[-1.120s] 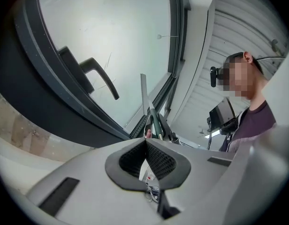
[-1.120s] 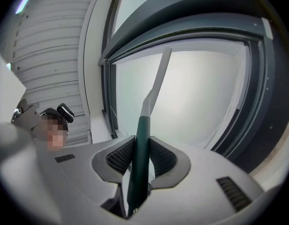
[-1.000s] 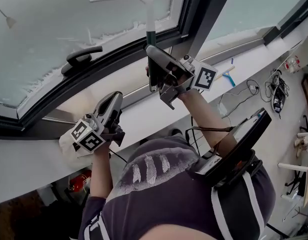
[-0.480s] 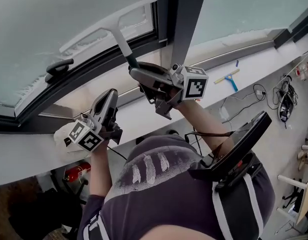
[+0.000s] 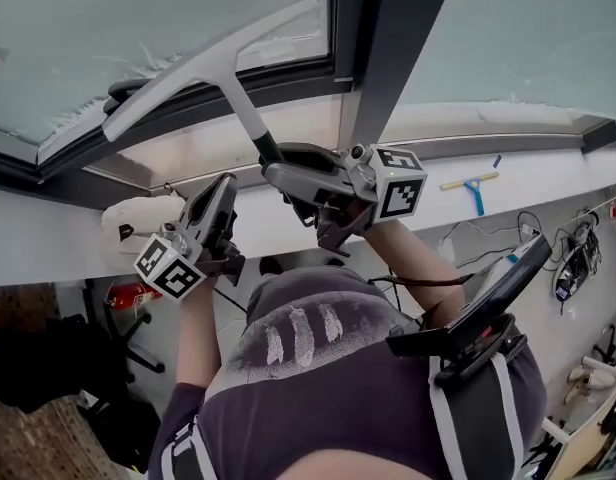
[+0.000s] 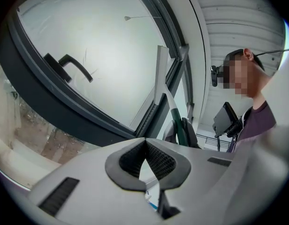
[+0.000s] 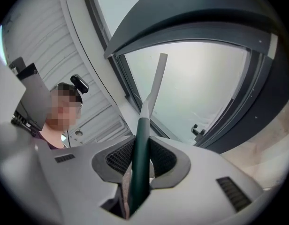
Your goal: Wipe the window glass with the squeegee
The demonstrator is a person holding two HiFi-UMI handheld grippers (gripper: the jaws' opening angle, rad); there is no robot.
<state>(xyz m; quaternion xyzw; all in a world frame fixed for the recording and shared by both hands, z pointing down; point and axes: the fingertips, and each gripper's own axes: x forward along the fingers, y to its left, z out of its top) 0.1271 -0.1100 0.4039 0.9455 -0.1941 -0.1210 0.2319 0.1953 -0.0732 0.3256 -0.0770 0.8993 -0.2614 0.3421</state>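
The squeegee [image 5: 203, 68] has a long white blade and a dark green handle [image 5: 268, 148]. My right gripper [image 5: 280, 168] is shut on that handle, which runs up between its pads [image 7: 140, 158]. The blade [image 7: 154, 88] slants across the lower edge of the window glass [image 5: 138, 18] and its dark frame; I cannot tell whether it touches. My left gripper [image 5: 226, 190] is shut and holds nothing. It hangs lower left of the right one, in front of the sill. In the left gripper view its jaws [image 6: 145, 146] meet, and the squeegee [image 6: 161, 78] stands beyond them.
A dark window handle [image 5: 126, 90] sits on the frame left of the blade. A white cloth [image 5: 138, 213] lies on the sill [image 5: 48, 238] beside my left gripper. A second, blue-handled squeegee [image 5: 473, 186] lies on the sill far right. A red fire extinguisher [image 5: 128, 293] stands below.
My right gripper has come down and left with the squeegee. The blade has swung from level, high on the glass, to a slant over the lower frame. My left gripper has stayed shut.
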